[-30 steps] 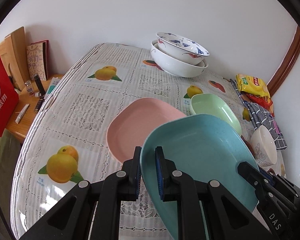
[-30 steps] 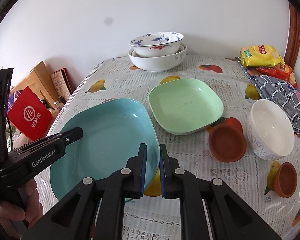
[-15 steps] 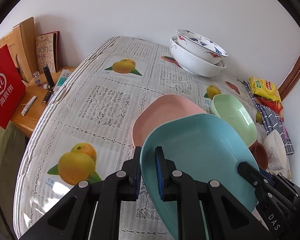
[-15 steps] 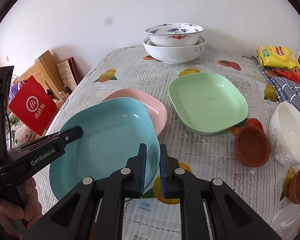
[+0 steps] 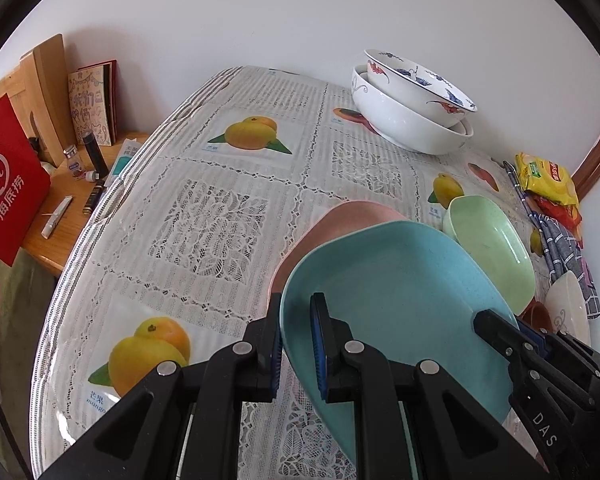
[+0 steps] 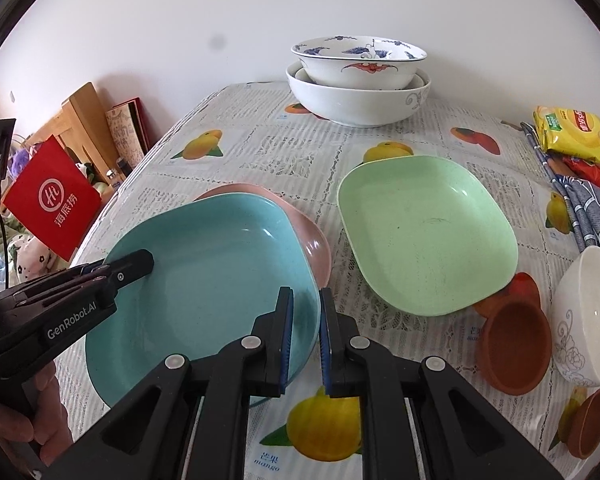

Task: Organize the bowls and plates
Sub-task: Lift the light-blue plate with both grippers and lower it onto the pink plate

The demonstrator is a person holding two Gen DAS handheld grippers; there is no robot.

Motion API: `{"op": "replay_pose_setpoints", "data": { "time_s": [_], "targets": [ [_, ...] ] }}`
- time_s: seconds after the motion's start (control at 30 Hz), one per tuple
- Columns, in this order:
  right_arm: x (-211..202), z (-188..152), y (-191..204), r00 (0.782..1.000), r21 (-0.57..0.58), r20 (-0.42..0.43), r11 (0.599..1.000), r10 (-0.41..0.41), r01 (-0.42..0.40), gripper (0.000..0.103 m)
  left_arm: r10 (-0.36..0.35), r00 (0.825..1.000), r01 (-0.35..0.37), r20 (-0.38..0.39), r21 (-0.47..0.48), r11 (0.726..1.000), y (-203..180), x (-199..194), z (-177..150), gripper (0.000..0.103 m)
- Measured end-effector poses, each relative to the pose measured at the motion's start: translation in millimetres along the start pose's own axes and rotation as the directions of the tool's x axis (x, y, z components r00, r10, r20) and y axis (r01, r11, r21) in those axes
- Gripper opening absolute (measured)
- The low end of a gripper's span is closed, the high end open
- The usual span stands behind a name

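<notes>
Over the pink plate: the blue plate [image 6: 204, 280] hangs tilted, carried by both claws, its far edge overlapping the pink plate [image 6: 312, 240] on the surface [image 5: 220, 208].
Left claw [image 5: 296, 320]: pinched shut on the blue plate's near-left rim.
Right claw [image 6: 303, 320]: pinched shut on the rim at the opposite side.
Key relation: the pink plate lies ahead of and below both claws, slightly toward the green plate [image 6: 424, 232].
Judgement: nesting calls for a shift forward and a level descent.
</notes>
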State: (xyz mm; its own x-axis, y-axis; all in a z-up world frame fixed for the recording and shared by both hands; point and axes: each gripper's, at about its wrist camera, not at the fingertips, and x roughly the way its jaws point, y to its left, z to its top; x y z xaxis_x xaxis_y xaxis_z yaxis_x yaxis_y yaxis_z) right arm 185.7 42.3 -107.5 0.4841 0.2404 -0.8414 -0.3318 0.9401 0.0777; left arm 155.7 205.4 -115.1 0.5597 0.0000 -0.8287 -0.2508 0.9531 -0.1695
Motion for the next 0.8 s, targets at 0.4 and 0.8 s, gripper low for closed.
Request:
{"op": "replay_pose_setpoints", "data": {
  "time_s": [0.4, 0.8],
  "targets": [
    [22, 17, -5, 1.000, -0.041, 0.006, 0.999, 0.009, -0.009, 0.013, 0.031, 1.000, -0.031, 0.000, 0.008, 0.999, -5, 10, 4, 0.014],
    [41, 23, -1, 1.000, -0.093, 0.018, 0.996, 0.001, 0.001, 0.019, 0.019, 1.000, -0.019, -0.002, -0.008, 1.000, -4, 17, 5, 0.015]
  ]
}}
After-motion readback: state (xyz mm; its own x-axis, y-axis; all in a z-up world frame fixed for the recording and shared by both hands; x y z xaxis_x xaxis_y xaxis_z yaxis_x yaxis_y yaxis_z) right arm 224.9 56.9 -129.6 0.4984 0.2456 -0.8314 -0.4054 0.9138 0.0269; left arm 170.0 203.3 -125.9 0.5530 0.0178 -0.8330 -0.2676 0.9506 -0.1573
